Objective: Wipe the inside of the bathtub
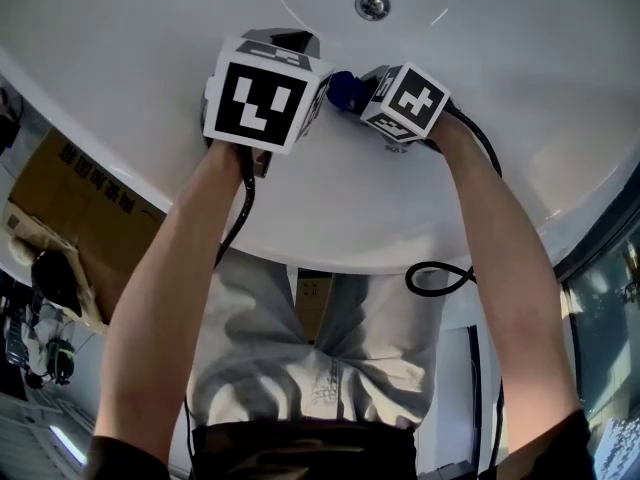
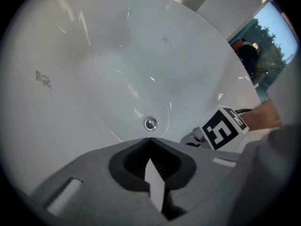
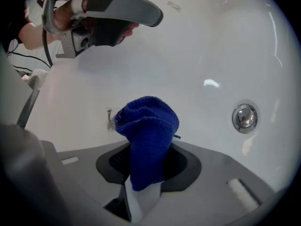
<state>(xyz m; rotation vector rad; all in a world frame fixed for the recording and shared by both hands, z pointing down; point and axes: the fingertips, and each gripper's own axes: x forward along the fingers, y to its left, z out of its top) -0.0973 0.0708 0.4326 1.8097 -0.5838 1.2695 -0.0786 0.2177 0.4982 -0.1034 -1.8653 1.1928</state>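
Shiny white tub (image 2: 94,79) with a round silver drain (image 3: 244,118), fluffy blue cloth (image 3: 148,135) pinched in the right claw (image 3: 146,166), left claw (image 2: 150,145) pressed together close by.

You've got the white tub (image 1: 520,38) under you, smooth & shiny. Its round silver drain (image 1: 372,5) sits in the bottom. A small grey mark (image 2: 43,79) is on 1 wall.

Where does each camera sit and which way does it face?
Head view: on the person's head, steeply down into the bathtub; forearms, torso show.
Left gripper view: on the left tongs, facing the bathtub floor; a marker cube and forearm at right.
Right gripper view: on the right tongs, facing the blue cloth they clamp; left tongs above.
Shared: all three show the chrome fitting.
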